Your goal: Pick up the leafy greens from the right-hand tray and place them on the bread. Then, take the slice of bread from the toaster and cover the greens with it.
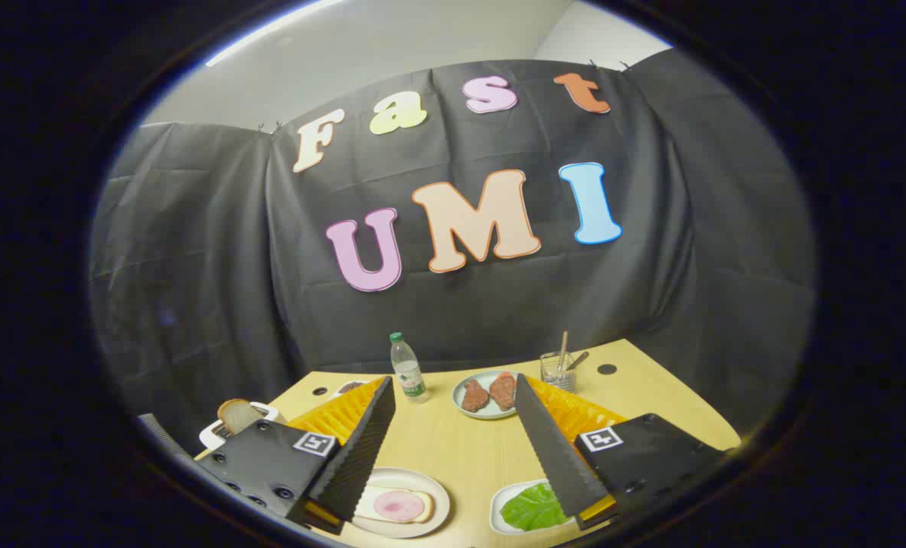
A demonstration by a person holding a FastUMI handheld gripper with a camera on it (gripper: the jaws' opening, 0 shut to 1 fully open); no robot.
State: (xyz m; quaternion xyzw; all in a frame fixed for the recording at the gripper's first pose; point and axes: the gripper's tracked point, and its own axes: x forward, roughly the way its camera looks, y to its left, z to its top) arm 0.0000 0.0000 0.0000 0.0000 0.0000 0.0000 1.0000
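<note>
My gripper hangs open above the wooden table, its two black-and-orange fingers wide apart with nothing between them. The leafy greens lie on a small white tray close under the right finger, partly hidden by it. Beside the left finger is a white plate holding a slice of bread topped with a pink round of ham. A white toaster stands beyond the left finger with a slice of bread sticking up from it.
Beyond the fingers, a water bottle stands upright mid-table. A grey plate with two brown meat pieces lies right of it. A clear glass with utensils stands further right. A small dish peeks behind the left finger.
</note>
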